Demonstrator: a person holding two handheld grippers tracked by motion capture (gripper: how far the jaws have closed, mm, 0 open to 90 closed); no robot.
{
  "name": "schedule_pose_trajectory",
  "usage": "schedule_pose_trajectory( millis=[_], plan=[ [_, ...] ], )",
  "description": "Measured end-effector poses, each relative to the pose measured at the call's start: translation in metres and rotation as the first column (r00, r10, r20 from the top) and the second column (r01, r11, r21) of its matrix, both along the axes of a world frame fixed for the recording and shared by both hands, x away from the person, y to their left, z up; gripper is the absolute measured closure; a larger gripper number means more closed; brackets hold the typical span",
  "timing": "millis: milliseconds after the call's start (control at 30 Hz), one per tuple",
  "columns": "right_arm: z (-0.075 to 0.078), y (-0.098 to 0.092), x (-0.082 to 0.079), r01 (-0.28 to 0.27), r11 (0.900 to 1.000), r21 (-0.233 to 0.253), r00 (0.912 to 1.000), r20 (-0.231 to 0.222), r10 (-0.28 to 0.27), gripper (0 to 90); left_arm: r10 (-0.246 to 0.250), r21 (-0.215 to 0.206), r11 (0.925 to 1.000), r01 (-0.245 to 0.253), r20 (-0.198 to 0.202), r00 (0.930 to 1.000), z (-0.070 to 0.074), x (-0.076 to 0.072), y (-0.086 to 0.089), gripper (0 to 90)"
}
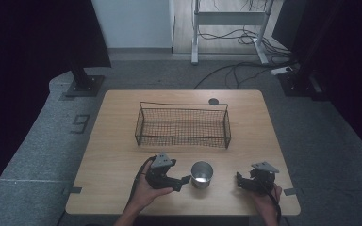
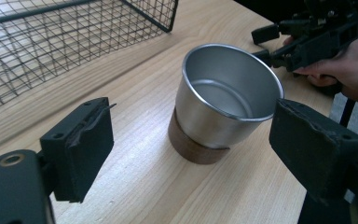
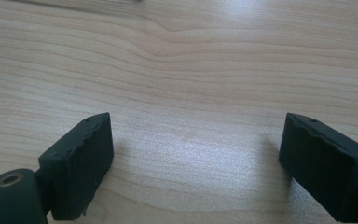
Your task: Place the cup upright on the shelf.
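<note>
Ok so here's the setup: a wooden table [image 1: 122,155] with a black wire basket [image 1: 183,125] sitting toward the far side, nothing in it as far as I can tell. Near the front edge there's a shiny metal cup [image 1: 201,174] standing upright, mouth up, with a brown band around its base. It's well in front of the basket, roughly between the two grippers.

The left gripper [image 1: 185,180] is held in the person's left hand [image 1: 147,192], just beside the cup on its left, pointing at it. From the left gripper view the jaws are spread wide and the cup [image 2: 226,100] sits ahead of them, closer to the right jaw, not gripped. Can't tell if that jaw touches the rim. Inside the cup looks empty.

The right gripper [image 1: 240,181] is off to the right of the cup, in the right hand [image 1: 265,197], near the table's front right corner. Its own view shows jaws wide apart with bare wood between them, holding nothing.
</note>
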State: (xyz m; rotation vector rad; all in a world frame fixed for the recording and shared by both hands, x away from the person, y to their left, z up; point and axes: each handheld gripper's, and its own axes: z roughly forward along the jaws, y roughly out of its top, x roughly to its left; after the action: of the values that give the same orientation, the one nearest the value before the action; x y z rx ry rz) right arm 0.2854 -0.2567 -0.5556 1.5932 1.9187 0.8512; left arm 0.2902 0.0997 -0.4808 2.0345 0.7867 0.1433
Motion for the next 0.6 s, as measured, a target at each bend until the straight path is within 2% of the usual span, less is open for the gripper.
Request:
schedule_pose_trajectory(
  millis=[600],
  plan=[
    [0.000,0.000,0.000,0.002,1.000,0.001,1.0000,0.000,-0.002,9.9,-0.051,0.003,0.9987,0.051,-0.012,0.9986,-0.004,0.002,-0.022,10.3]
  ],
)
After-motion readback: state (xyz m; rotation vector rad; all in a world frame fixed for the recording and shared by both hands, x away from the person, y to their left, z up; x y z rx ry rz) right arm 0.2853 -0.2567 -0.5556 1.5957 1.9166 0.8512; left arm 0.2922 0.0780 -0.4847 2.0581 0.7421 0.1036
